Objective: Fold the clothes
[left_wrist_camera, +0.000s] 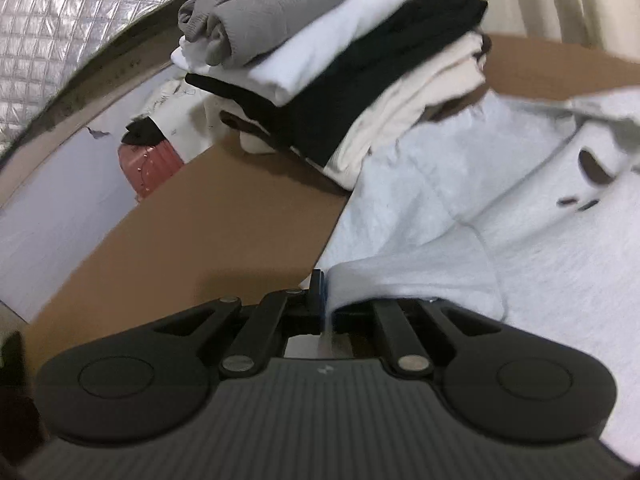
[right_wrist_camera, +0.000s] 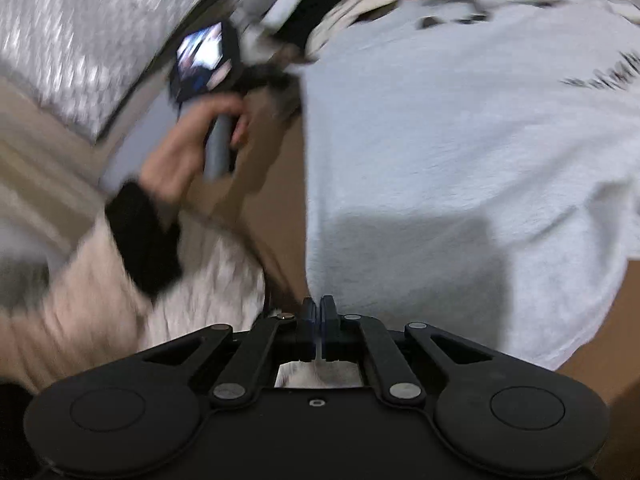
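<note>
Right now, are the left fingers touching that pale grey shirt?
Touching. The left wrist view shows the left gripper shut on the pale grey shirt, its edge draped over one finger.

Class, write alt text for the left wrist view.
The left gripper is shut on the edge of a pale grey shirt spread over a brown table. Behind it stands a stack of folded clothes, grey on top, then white, black and cream.

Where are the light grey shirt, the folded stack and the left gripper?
light grey shirt (right_wrist_camera: 460,152): right wrist view, flat middle of the fabric.
folded stack (left_wrist_camera: 332,60): left wrist view, white layer.
left gripper (left_wrist_camera: 323,292): left wrist view, fingertips, shut on the shirt edge.
</note>
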